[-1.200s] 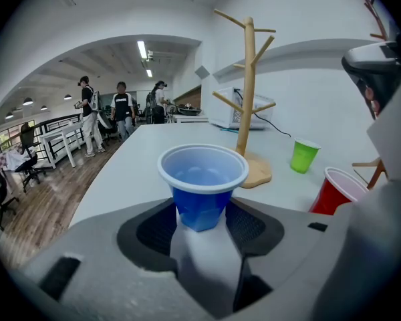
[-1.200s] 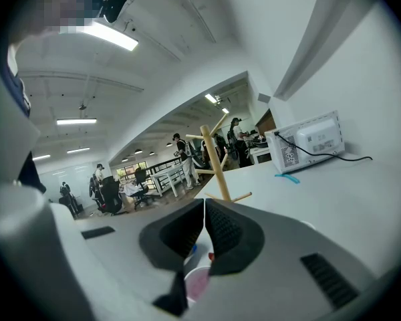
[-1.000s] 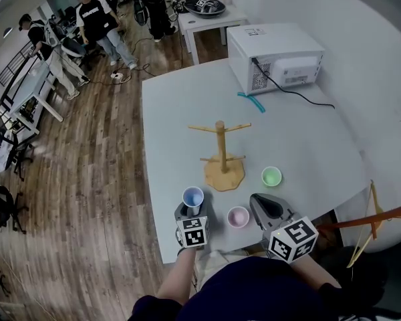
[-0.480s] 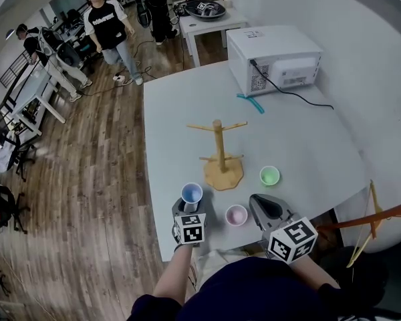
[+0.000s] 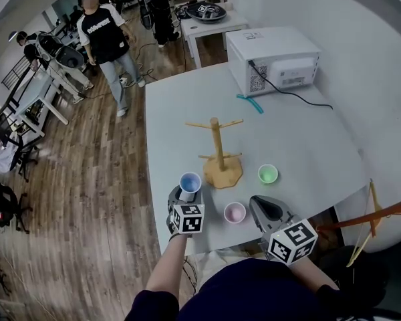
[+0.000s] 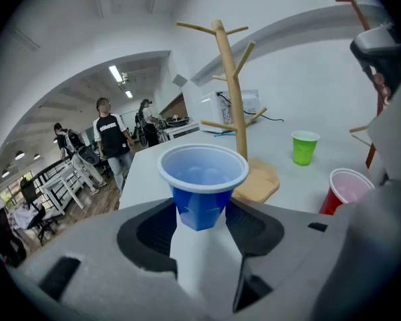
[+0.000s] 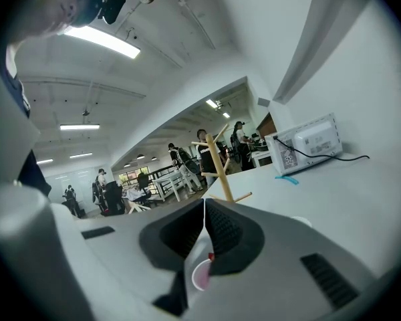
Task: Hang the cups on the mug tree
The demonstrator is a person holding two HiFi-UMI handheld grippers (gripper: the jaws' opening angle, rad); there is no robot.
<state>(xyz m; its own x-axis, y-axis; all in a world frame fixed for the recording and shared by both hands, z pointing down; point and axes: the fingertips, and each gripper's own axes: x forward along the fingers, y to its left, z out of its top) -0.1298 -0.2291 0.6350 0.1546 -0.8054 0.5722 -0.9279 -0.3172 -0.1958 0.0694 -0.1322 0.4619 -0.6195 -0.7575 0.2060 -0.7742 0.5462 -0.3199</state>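
Observation:
The wooden mug tree (image 5: 217,154) stands mid-table with bare pegs. My left gripper (image 5: 186,194) is shut on a blue cup (image 5: 190,182), upright and lifted off the table left of the tree's base. In the left gripper view the blue cup (image 6: 202,182) sits between the pads, with the mug tree (image 6: 232,92), a green cup (image 6: 304,147) and a red cup (image 6: 346,189) beyond. That red cup (image 5: 234,212), pink inside, and the green cup (image 5: 268,174) stand on the table. My right gripper (image 5: 264,208) is shut and empty by the front edge, just right of the red cup.
A white microwave (image 5: 274,57) with a black cable stands at the table's back right, a teal strip (image 5: 251,103) in front of it. A person (image 5: 103,35) stands on the wooden floor beyond the table's left edge. An orange frame (image 5: 381,212) is at the right.
My left gripper has risen with the blue cup and rolled slightly. The right gripper has stayed put. The person on the floor has walked nearer the table.

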